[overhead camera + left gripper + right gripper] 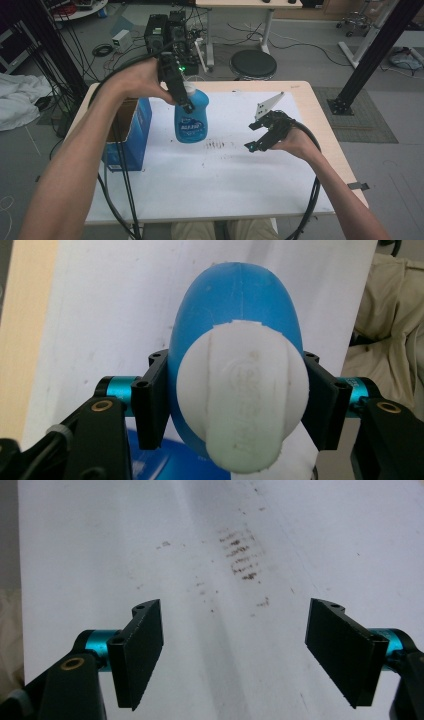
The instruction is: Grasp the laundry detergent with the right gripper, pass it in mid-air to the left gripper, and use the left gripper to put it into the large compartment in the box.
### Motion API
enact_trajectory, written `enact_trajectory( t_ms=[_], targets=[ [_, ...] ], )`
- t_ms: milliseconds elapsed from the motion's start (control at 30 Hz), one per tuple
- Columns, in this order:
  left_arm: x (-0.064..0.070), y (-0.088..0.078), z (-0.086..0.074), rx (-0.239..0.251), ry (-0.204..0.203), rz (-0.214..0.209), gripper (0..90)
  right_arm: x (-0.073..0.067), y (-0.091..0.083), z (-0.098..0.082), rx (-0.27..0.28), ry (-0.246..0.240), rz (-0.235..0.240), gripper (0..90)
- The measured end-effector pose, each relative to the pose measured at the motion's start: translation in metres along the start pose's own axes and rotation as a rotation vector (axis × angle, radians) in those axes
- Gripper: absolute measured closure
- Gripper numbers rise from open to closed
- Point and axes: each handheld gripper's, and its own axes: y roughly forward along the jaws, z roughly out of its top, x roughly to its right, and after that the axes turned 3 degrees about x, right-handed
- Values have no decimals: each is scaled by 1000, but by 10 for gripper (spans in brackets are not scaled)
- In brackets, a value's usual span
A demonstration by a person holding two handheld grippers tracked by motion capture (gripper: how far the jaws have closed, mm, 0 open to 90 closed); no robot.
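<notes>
A blue dish-soap bottle [192, 117] with a white cap hangs above the white table cover, lifted off it. My left gripper [187, 104] is shut on its neck just under the cap. In the left gripper view the white cap [242, 400] faces the camera, with the blue bottle [235, 295] body behind it and both black pads pressed on its sides. My right gripper [256, 136] hovers to the bottle's right, jaws apart. In the right gripper view my right gripper [235, 655] has nothing between its pads, and the stained white cover [240, 555] lies below.
A blue cardboard box [131, 131] stands open at the table's left edge. Dark smudges [216, 145] mark the white cover [215, 180] near its middle. Black cables [122, 190] trail over the left front corner. A round black stool [252, 64] stands beyond the far edge.
</notes>
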Motion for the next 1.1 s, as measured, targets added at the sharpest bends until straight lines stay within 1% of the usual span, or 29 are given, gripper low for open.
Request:
enact_trajectory(
  t_ms=[33,67,133,167,200,333,367,433,567,667,733,833,967,1100],
  targets=[
    [-1,-6,-2,2,-18,6,381,0,-2,-2,-5,2,-9,223],
    [-3,-12,-4,-1,-26,12,382,0,-4,-4,-12,2,-17,222],
    [-7,-25,-10,10,-57,23,382,0,-8,-8,-33,2,-39,222],
    [-9,-30,-12,17,-66,27,382,0,-9,-10,-40,3,-48,222],
    [-11,-38,-16,34,-89,34,382,-1,-11,-11,-52,8,-56,222],
    [-22,-63,-33,64,-158,47,381,0,-18,-21,-78,12,-96,221],
    [-24,-66,-37,68,-172,50,382,0,-20,-24,-83,18,-104,221],
    [-28,-75,-45,67,-199,63,381,0,-23,-29,-95,21,-116,220],
    [-33,-91,-61,58,-247,103,381,2,-29,-38,-126,39,-137,217],
    [-37,-100,-74,56,-277,119,381,3,-32,-44,-147,60,-160,128],
    [-39,-106,-82,54,-294,126,381,4,-34,-48,-161,59,-172,128],
    [-42,-113,-95,68,-327,148,382,3,-37,-52,-166,66,-182,128],
    [-46,-118,-110,36,-360,167,381,3,-36,-58,-175,74,-190,128],
    [-50,-118,-121,23,-383,176,382,3,-32,-62,-182,77,-187,128]
  ],
)
